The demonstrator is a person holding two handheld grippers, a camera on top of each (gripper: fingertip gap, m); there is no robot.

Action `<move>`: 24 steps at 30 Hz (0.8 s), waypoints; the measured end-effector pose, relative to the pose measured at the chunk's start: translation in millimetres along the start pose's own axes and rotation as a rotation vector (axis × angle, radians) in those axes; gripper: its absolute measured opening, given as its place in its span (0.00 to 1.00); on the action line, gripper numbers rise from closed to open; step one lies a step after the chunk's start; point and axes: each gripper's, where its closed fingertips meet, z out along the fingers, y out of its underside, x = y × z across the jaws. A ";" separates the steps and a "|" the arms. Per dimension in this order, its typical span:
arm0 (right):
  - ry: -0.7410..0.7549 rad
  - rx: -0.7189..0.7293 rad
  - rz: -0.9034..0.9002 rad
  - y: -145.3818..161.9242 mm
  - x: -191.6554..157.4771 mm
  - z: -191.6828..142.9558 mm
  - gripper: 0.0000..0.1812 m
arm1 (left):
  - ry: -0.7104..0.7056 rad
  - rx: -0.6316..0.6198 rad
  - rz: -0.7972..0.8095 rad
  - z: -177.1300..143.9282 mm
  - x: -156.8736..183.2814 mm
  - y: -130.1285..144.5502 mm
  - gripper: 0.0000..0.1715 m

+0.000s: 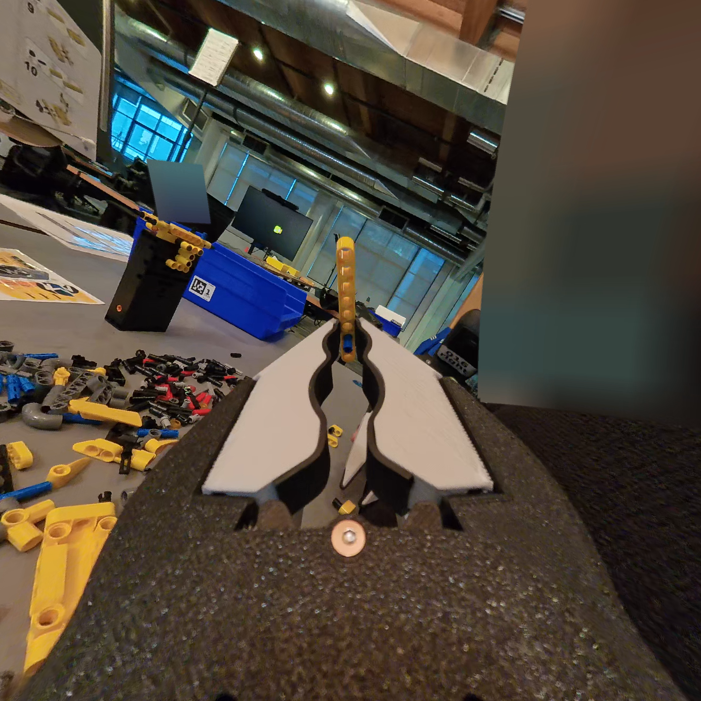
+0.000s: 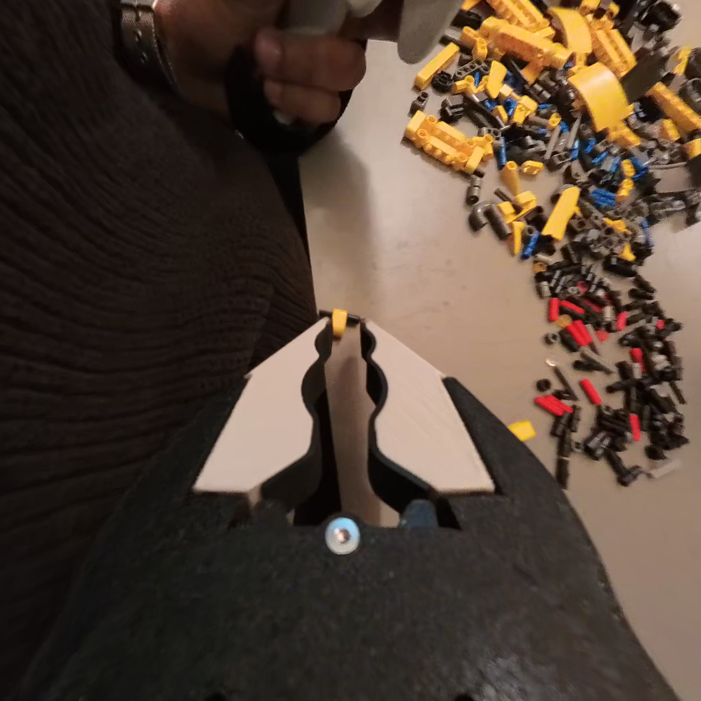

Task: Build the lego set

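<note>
My left gripper (image 1: 347,333) is shut on a long yellow beam with holes (image 1: 346,280). It holds the beam upright in the air, and a blue pin (image 1: 347,341) sits in the beam's lower end between the fingertips. My right gripper (image 2: 340,322) is shut on a small yellow connector with a black pin (image 2: 338,320), held above the beige table (image 2: 417,303) next to a dark knitted sleeve (image 2: 132,265). A hand (image 2: 303,68) holds the other gripper's handle at the top of the right wrist view.
A spread of loose yellow, black, blue, red and grey building pieces (image 1: 113,409) lies on the table; it also shows in the right wrist view (image 2: 607,265). A black block with a yellow assembly (image 1: 151,280), a blue bin (image 1: 246,288) and printed sheets (image 1: 34,277) stand behind. The tips of one gripper are about 15 centimeters away from the tips of the other.
</note>
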 end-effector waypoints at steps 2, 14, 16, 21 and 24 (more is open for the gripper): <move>-0.037 0.001 0.072 0.8 -2.3 6.8 0.07 | -0.005 -0.009 0.007 0.9 -0.1 1.7 0.04; -0.080 0.337 0.407 -35.9 39.9 -21.6 0.04 | 0.018 -0.123 -0.013 11.0 1.5 20.4 0.04; -0.171 0.547 0.535 -63.2 52.3 -43.8 0.04 | 0.057 -0.145 -0.020 12.3 7.2 23.9 0.04; -0.471 0.819 0.790 -92.8 63.6 -64.9 0.04 | 0.064 -0.202 -0.034 16.3 8.4 33.7 0.04; -0.542 0.850 0.833 -99.3 59.4 -59.5 0.04 | 0.060 -0.207 -0.039 18.6 7.8 35.6 0.04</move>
